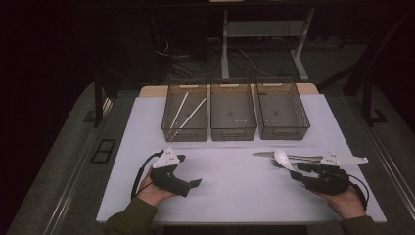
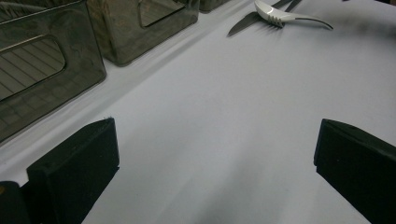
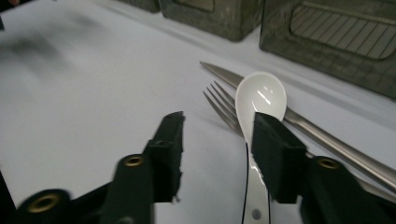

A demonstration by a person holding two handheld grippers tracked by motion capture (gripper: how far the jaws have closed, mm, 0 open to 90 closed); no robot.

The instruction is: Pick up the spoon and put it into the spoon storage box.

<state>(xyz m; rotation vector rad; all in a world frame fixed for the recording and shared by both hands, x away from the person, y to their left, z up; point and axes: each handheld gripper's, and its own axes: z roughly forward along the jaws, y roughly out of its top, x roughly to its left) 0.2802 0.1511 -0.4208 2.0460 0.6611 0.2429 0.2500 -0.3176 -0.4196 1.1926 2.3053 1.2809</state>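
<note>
A white spoon (image 1: 283, 157) (image 3: 261, 95) lies on a metal fork (image 1: 304, 158) (image 3: 223, 106) and a knife (image 1: 263, 154) (image 3: 327, 140) at the right of the white table. My right gripper (image 1: 296, 172) (image 3: 217, 126) is open just in front of them. Its right jaw sits over the spoon's handle, and bare table shows between the jaws. My left gripper (image 1: 195, 183) (image 2: 215, 135) rests open at the front left, jaws pointing right, with nothing between them. The spoon (image 2: 273, 11) and knife (image 2: 243, 25) lie far off in the left gripper view.
Three dark see-through bins stand in a row at the back: left (image 1: 185, 133), middle (image 1: 233, 133), right (image 1: 284, 133). Two white chopsticks (image 1: 188, 113) lie in the left bin. White table surface (image 1: 235, 186) stretches between the grippers.
</note>
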